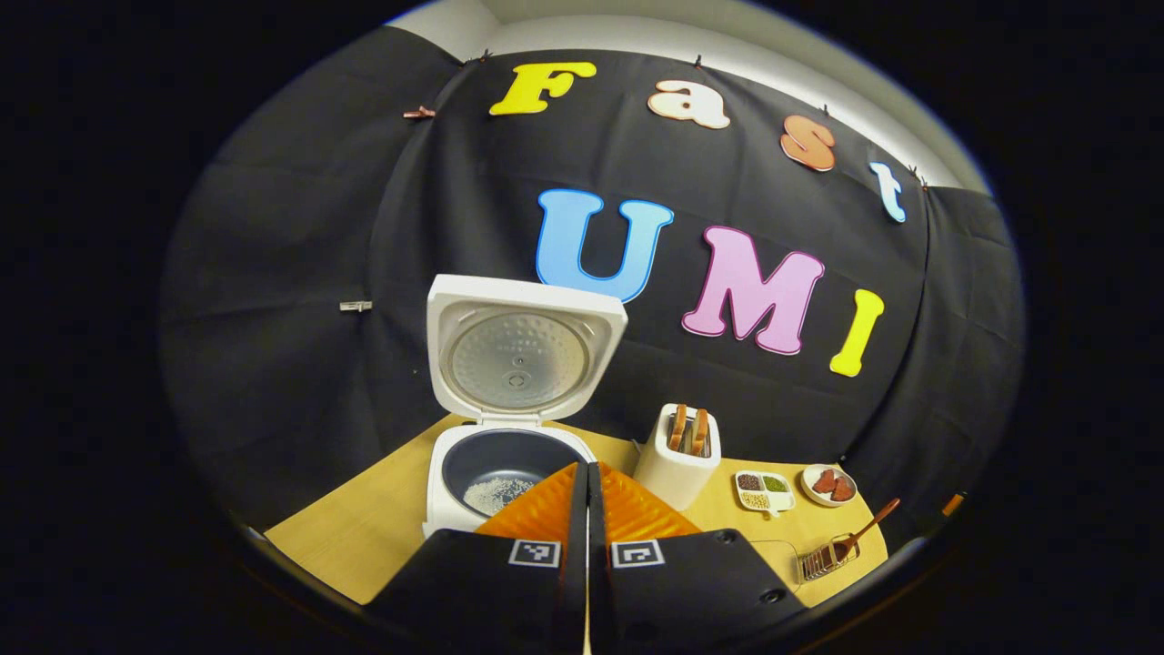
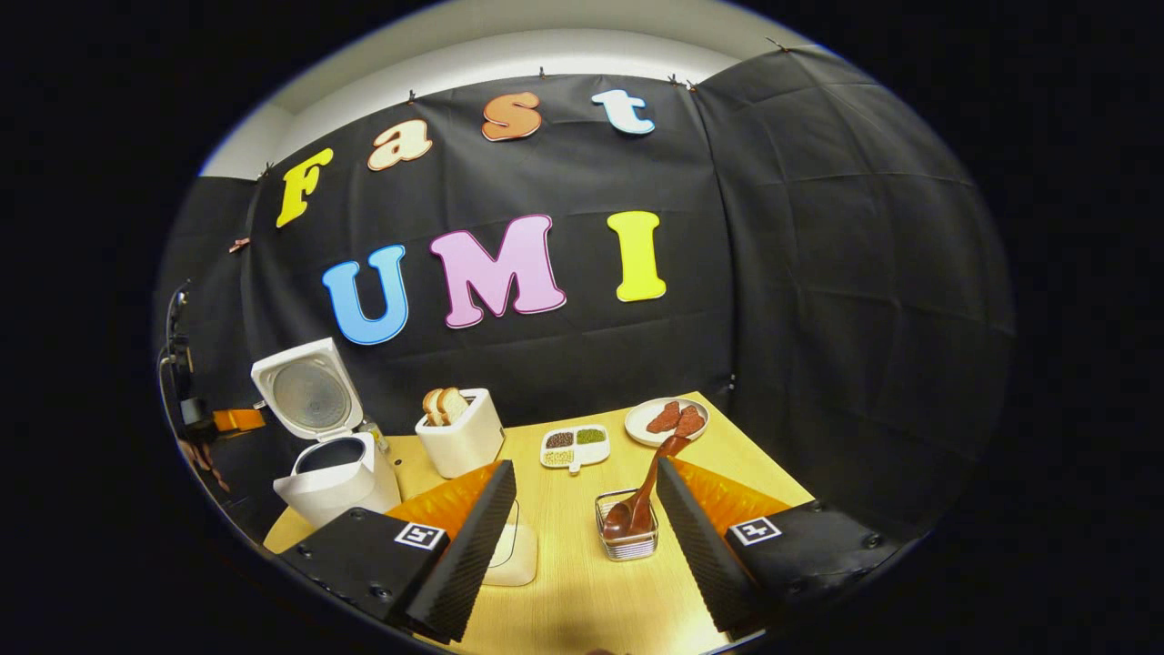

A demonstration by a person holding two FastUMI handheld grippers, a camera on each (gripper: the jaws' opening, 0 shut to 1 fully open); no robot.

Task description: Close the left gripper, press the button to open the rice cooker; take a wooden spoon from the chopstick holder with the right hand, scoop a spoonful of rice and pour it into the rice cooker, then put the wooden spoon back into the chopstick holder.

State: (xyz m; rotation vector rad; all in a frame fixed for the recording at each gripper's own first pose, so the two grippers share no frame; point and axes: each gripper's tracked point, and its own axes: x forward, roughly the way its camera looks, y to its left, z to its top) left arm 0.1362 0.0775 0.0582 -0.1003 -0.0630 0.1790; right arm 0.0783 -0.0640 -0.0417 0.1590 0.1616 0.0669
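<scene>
The rice cooker stands open near the desk's back left corner, with rice already in its pot. The wooden spoon rests in the chopstick holder, so the job looks finished. The left gripper has its fingers together; the right gripper has them apart, best drawn straight away from the holder.

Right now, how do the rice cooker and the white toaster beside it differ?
The rice cooker stands with its lid swung up, baring a dark inner pot; the toaster has no lid, only open slots on top. The rice cooker holds a small heap of white rice in the pot; the toaster holds bread slices standing upright. The rice cooker looks the bigger of the two. Both are white and stand on the wooden table.
</scene>
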